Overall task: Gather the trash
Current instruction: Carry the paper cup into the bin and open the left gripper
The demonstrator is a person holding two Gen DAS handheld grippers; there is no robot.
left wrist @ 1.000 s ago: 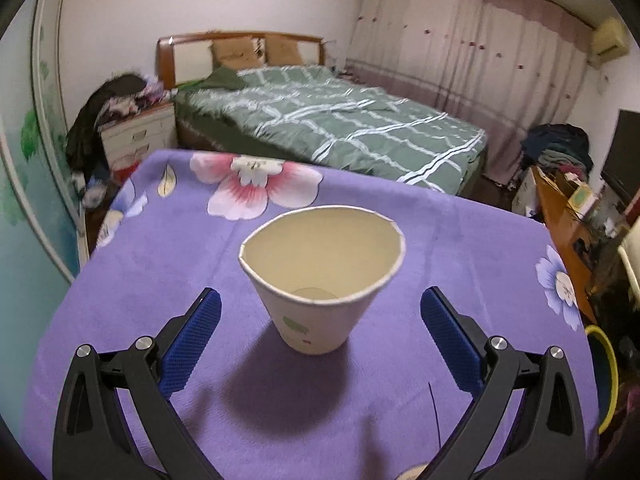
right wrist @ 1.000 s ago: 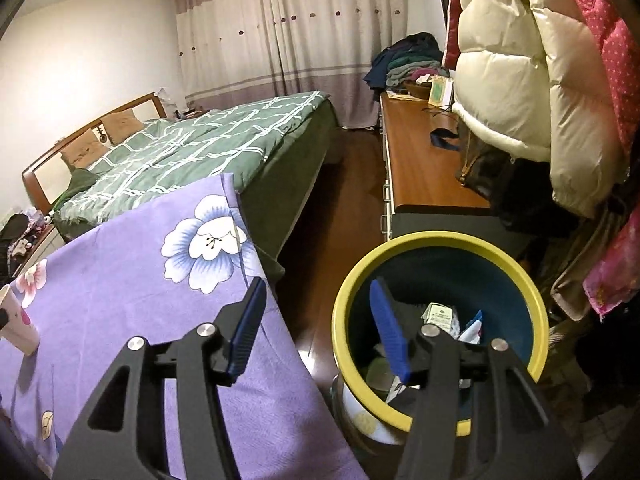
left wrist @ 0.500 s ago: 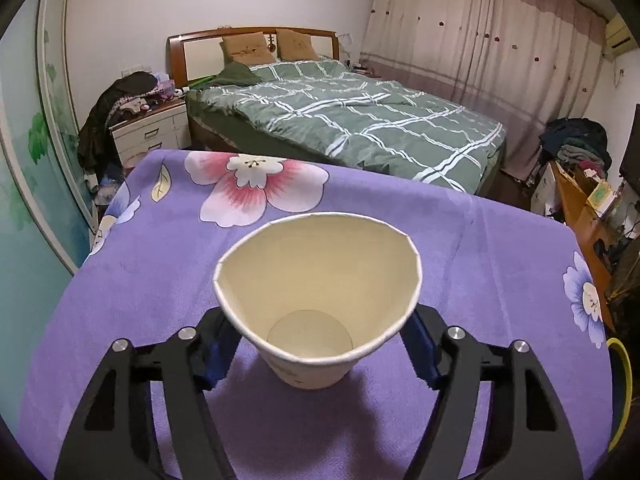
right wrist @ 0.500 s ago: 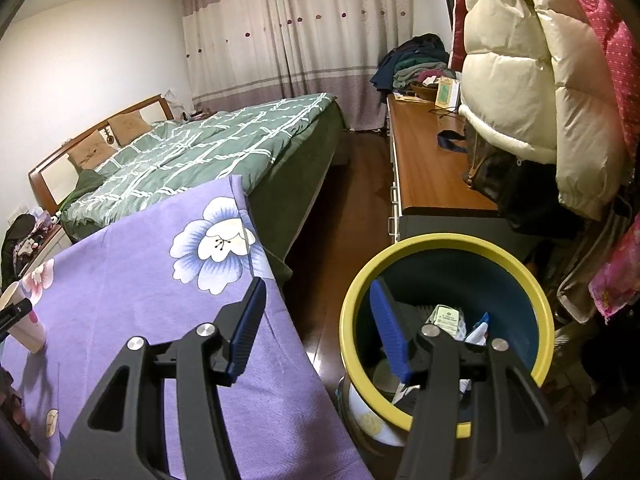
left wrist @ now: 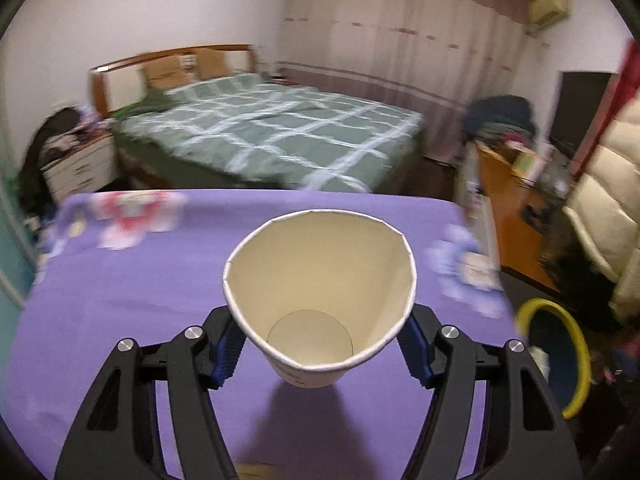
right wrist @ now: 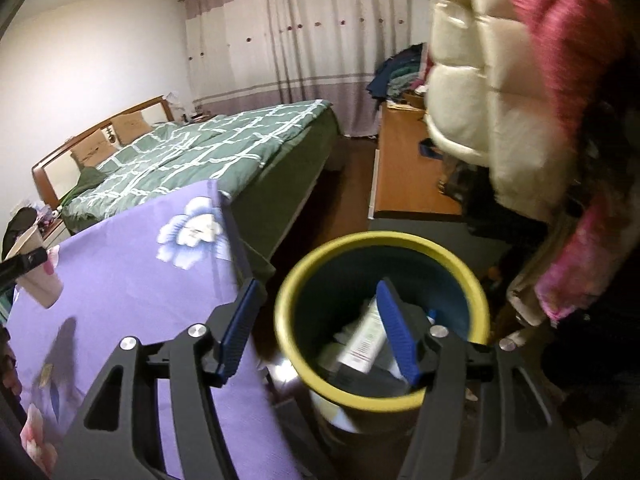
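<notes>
My left gripper (left wrist: 320, 354) is shut on a cream paper cup (left wrist: 320, 280) and holds it upright, lifted above the purple flowered tablecloth (left wrist: 120, 300). The cup's mouth is squeezed to an oval and it looks empty. The same cup shows far left in the right wrist view (right wrist: 38, 276), off the cloth with its shadow below. My right gripper (right wrist: 316, 328) is open and empty, above the near rim of a yellow-rimmed blue bin (right wrist: 288, 300) that holds paper trash. The bin also shows at the right edge of the left wrist view (left wrist: 576, 360).
A green checked bed (left wrist: 272, 136) stands behind the table. A wooden dresser (right wrist: 404, 176) and hanging white and pink jackets (right wrist: 492, 92) stand right of the bin. Dark wooden floor (right wrist: 320, 208) lies between bed, table and bin.
My left gripper closed on the cup, lifted it off the cloth and swung right, bringing the bin into its view. My right gripper shifted slightly over the bin and stays open.
</notes>
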